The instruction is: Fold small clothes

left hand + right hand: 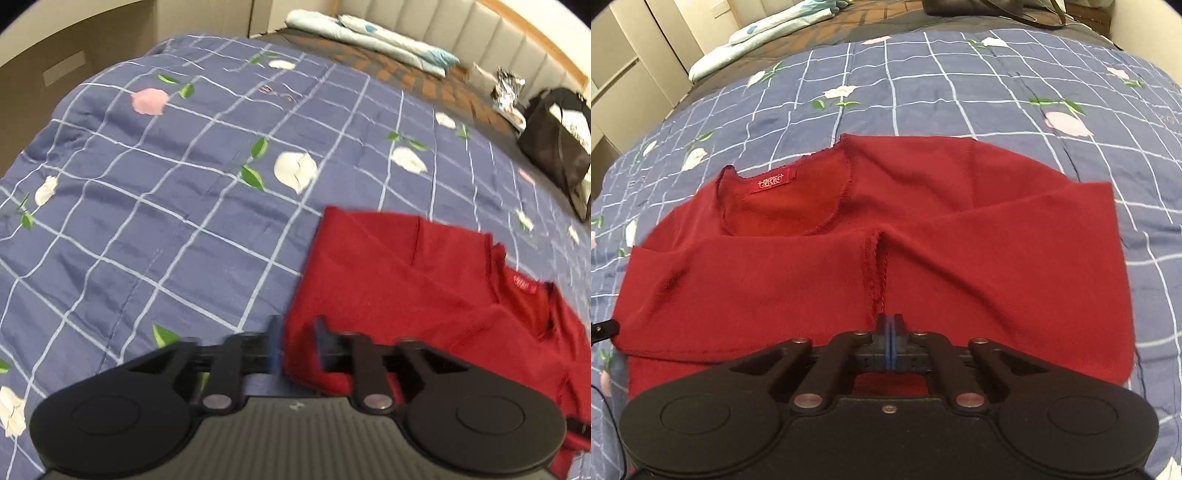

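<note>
Right hand-held gripper [890,319] sits nearest the lens: jaws nearly together, blue pads almost meeting at the stitched edge where two folded flaps of the red top [923,236] meet. Whether any cloth is actually pinched between the pads we cannot tell; the edge runs right up to the tips.

Left hand-held gripper [297,328] is at a narrow-to-medium gap, straddling the side edge of the red top [399,280]. One pad is over the quilt, the other over the cloth, and we see no squeeze on the fabric.

The top lies flat on the blue checked quilt [997,92], near the bed edge closest to us. Neck opening and label [768,182] face up, and both sides are turned in so they meet down the middle. Our read: sides are folded, and both grippers are lined up at the near hem and side edge for the next fold towards the collar.

Containers: a dark bag [557,147] stands near the bed's far right edge, by the headboard [480,33]. Something pale shows at its mouth, contents not legible. A folded pale blanket [369,37] lies at the far end, well apart from the top.
</note>
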Tool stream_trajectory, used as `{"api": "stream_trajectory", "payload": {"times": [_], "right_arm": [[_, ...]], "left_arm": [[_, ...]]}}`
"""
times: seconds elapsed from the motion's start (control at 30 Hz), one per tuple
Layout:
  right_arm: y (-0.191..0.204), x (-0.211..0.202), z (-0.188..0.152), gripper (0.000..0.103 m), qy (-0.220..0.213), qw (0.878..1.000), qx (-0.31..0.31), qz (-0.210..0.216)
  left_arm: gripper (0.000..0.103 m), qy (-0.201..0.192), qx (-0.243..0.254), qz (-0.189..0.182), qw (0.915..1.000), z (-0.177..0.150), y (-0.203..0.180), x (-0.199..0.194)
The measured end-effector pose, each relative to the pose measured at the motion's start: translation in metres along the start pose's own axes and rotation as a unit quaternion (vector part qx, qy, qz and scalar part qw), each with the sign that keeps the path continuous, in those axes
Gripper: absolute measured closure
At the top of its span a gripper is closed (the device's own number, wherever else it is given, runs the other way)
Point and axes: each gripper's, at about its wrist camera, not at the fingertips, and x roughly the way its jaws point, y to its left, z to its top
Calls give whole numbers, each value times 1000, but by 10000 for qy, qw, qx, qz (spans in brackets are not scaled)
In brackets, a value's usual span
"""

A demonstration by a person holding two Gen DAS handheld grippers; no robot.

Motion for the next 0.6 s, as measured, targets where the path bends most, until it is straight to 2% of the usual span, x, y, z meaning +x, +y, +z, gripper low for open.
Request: {"api": "stream_trajectory", "payload": {"times": [0.03,0.07,0.13,0.2,0.27,0.3,0.4,0.6], "right_arm": [[-4,-7,-4,82,-36,10000,54,16],[-8,-12,-9,77,-57,9999,121,36],[-16,-25,-22,67,-55,9997,257,2],[-24,-39,-39,53,-22,9995,320,-40],[-32,-55,-61,43,51,9993,367,-65],[-34,-61,-71,36,103,9992,376,-85],[-41,-79,-104,23,340,9987,343,-161],[-52,-103,-162,14,833,9950,526,-177]], "left_arm": [[40,-48,-13,25,10000,-1,1,-5],[34,-133,-6,73,9999,-2,2,-11],[31,-195,59,28,9998,-8,4,-23],[24,-151,145,-26,9998,-18,6,-34],[17,-106,277,50,9995,-32,7,-45],[16,-52,354,79,9993,-41,8,-50],[14,264,509,156,9982,-72,12,-64],[9,944,700,258,9927,-139,20,-85]]}}
